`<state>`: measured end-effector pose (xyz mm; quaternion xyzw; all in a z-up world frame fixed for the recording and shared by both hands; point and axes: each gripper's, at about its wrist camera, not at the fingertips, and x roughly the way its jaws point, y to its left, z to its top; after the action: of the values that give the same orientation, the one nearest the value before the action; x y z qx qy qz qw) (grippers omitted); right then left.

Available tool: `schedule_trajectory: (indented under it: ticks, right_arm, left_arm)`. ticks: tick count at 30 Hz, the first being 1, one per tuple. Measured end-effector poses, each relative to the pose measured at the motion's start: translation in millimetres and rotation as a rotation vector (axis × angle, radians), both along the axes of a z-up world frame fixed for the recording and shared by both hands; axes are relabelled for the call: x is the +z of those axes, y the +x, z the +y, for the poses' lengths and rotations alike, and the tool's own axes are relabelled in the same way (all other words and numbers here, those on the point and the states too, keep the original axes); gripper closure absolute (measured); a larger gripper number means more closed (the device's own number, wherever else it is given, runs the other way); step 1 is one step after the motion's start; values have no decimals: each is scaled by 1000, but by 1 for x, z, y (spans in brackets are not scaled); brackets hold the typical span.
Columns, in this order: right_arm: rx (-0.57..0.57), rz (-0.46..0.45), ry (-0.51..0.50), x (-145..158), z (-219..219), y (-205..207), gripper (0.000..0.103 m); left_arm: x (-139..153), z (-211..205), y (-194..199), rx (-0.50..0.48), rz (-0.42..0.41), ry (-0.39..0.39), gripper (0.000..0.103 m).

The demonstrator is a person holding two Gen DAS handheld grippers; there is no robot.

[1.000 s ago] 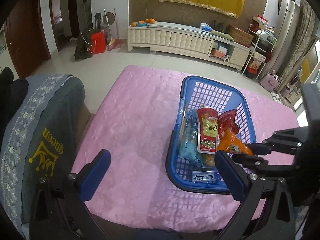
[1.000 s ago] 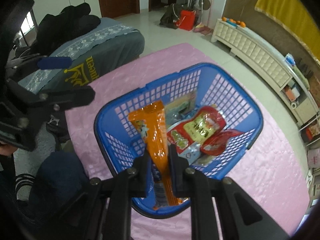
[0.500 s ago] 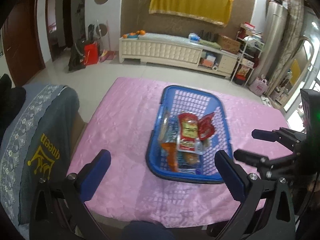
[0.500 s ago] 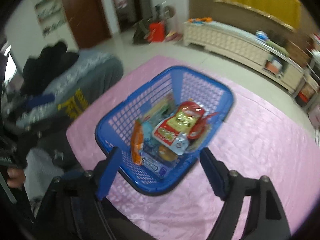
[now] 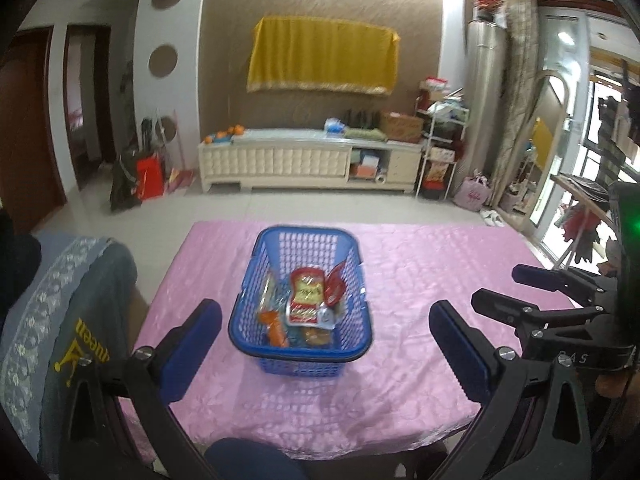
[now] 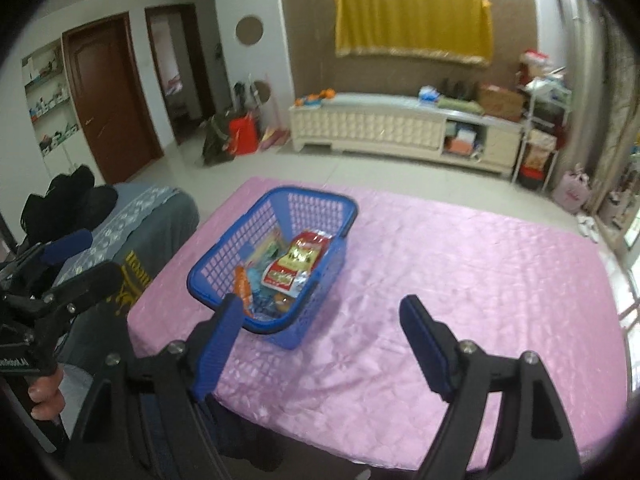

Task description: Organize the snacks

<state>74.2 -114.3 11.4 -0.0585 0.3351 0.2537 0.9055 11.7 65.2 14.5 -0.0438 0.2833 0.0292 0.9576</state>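
A blue plastic basket stands on the pink tablecloth. In it lie several snack packets: a red and yellow pouch, a red packet and an orange packet. My left gripper is open and empty, held back near the table's front edge. My right gripper is open and empty, in front of and to the right of the basket; it also shows at the right of the left wrist view.
A chair draped in grey cloth stands at the table's left. A white cabinet lines the far wall. Doors are at the left and a rack at the right.
My right gripper opened and let go of the orange packet, which now lies in the basket. Both grippers drew back from the basket and tilted up, showing more of the room.
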Motion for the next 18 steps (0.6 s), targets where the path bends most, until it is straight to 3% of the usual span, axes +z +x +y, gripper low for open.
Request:
schedule_trajectory:
  ticks: [3, 7, 13, 18]
  right_arm:
    - [-37, -36, 29, 11, -14, -18, 17]
    - [-67, -104, 47, 27, -26, -44, 0]
    - [-103, -224, 41, 44, -39, -85, 0]
    - [-109, -266, 50, 46, -41, -105, 0]
  left_arm:
    - [9, -13, -14, -13, -32, 34, 0]
    - [21, -28, -36, -6, -83, 74, 0]
    - [32, -39, -62, -2, -135, 77, 0]
    - [35, -50, -78, -29, -150, 92, 0]
